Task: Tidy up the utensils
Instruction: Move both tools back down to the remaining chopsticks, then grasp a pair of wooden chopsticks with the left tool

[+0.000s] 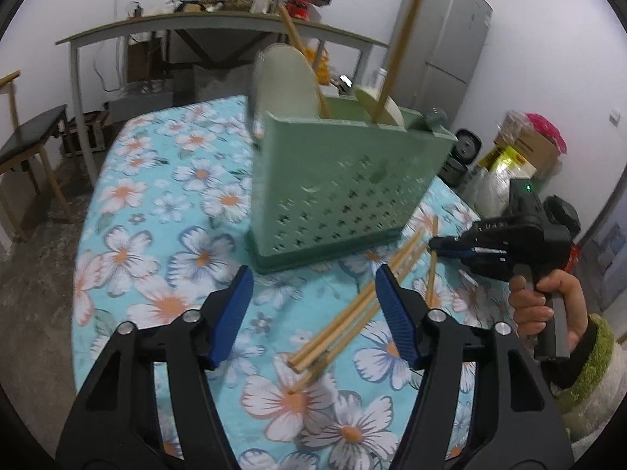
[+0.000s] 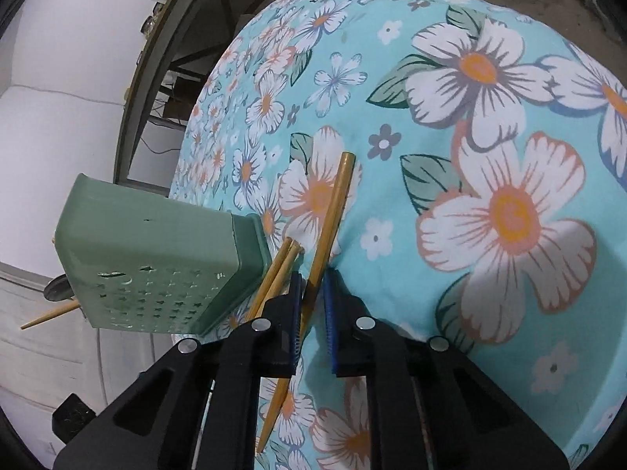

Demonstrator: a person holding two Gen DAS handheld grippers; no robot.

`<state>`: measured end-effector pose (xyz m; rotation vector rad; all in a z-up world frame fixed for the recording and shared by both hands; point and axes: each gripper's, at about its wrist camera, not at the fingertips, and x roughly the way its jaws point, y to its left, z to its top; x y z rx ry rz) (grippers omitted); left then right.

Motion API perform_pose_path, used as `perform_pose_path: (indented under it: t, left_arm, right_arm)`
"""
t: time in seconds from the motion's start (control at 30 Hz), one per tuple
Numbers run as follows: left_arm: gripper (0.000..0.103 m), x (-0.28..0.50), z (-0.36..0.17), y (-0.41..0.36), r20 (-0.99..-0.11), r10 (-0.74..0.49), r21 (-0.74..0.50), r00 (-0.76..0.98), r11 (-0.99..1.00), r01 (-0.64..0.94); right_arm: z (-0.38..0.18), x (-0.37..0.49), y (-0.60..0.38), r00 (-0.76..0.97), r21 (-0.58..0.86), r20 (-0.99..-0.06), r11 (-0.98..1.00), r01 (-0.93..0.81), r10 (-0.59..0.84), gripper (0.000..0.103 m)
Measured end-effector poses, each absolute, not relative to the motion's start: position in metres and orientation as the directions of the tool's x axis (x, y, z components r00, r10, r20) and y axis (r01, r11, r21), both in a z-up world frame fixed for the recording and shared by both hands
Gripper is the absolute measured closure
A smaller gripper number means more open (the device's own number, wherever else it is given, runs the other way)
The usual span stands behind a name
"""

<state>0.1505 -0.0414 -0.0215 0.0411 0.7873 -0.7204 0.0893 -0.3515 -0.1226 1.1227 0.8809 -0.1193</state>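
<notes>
Right beside the green basket (image 2: 156,258), a chopstick (image 2: 331,215) lies between the blue pads (image 2: 331,313) of the right gripper (image 2: 313,305), whose jaws are nearly together and clamped on it. Its thick end points away from the gripper over the floral cloth (image 2: 509,117). Two more chopsticks (image 2: 280,270) lie just at the basket's foot, touching its base.

From the left wrist view, the basket (image 1: 345,196) stands on the cloth (image 1: 156,215) with chopsticks (image 1: 395,66) and a pale plate (image 1: 286,78) poking out of its top. Loose chopsticks (image 1: 352,313) lie fanned on the cloth in front of the basket. The left gripper (image 1: 309,305) hangs over them, jaws well apart with nothing held. To the basket's right a hand (image 1: 544,305) grips the right gripper's handle. Behind the basket are a cluttered table (image 1: 219,23) and a fridge (image 1: 450,31).
</notes>
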Motion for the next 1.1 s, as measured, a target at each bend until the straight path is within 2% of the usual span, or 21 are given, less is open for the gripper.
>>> perform_pose_path:
  t: [0.3,0.53,0.93,1.0,1.03,1.1]
  left_arm:
    - [0.057,0.156,-0.047,-0.083,-0.737,-0.568,-0.199,0.366,0.701,0.685]
    - [0.072,0.17,-0.071,-0.111,-0.815,-0.484,-0.132,0.318,0.69,0.712]
    - [0.073,0.166,-0.083,-0.141,-0.853,-0.419,-0.04,0.312,0.648,0.761]
    - [0.081,0.164,-0.083,-0.145,-0.853,-0.422,-0.036,0.307,0.635,0.772]
    - [0.089,0.163,-0.082,-0.146,-0.852,-0.428,-0.041,0.301,0.628,0.777]
    - [0.094,0.16,-0.081,-0.15,-0.849,-0.424,-0.024,0.314,0.626,0.779]
  right_arm:
    - [-0.121,0.052,-0.353,0.659,0.756,-0.645,0.452,0.474,0.387,0.092]
    - [-0.124,0.038,-0.351,0.667,0.773,-0.626,0.43,0.466,0.403,0.092]
    - [-0.127,0.036,-0.353,0.673,0.782,-0.615,0.423,0.457,0.41,0.092]
    - [-0.128,0.036,-0.353,0.674,0.782,-0.616,0.425,0.456,0.409,0.092]
    - [-0.128,0.036,-0.354,0.675,0.783,-0.613,0.424,0.455,0.411,0.092]
    - [-0.128,0.036,-0.354,0.676,0.784,-0.612,0.423,0.454,0.41,0.092]
